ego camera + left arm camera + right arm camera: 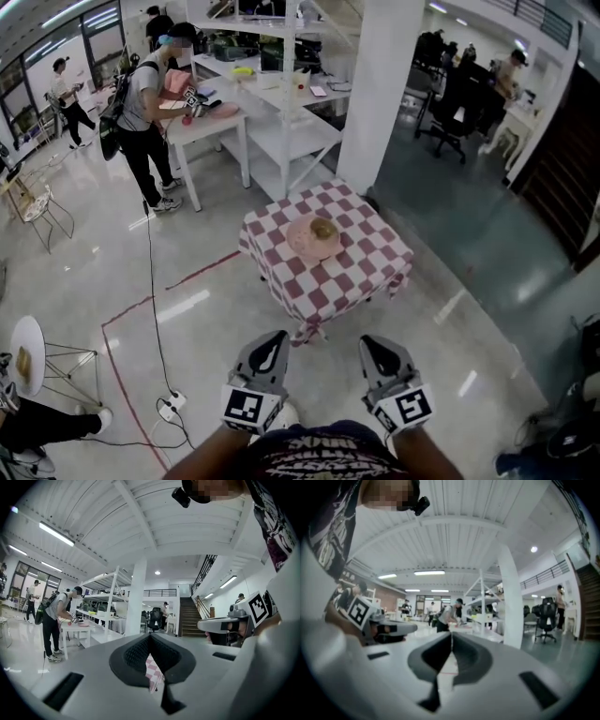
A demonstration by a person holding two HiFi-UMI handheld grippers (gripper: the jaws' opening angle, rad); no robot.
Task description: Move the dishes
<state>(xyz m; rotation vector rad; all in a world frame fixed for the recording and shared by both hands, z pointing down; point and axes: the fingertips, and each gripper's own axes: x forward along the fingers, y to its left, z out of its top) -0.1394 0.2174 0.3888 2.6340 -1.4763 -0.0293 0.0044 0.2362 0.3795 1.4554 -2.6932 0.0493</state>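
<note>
On the checkered table (pixel 366 267), a pink plate (pixel 302 242) holds a tan bowl (pixel 324 229)

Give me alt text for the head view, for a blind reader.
A checked-cloth table holds a pink plate with a small tan dish on it. Nearer, the left gripper and right gripper, both shut and empty, point toward it.

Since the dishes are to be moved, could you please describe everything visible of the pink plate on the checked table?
The pink plate is round and shallow, and its material is unclear from here. It lies flat near the middle of the red-and-white checked tablecloth. A smaller tan rounded item, perhaps a bowl, sits on it toward the right. Nothing else touches it.
</note>
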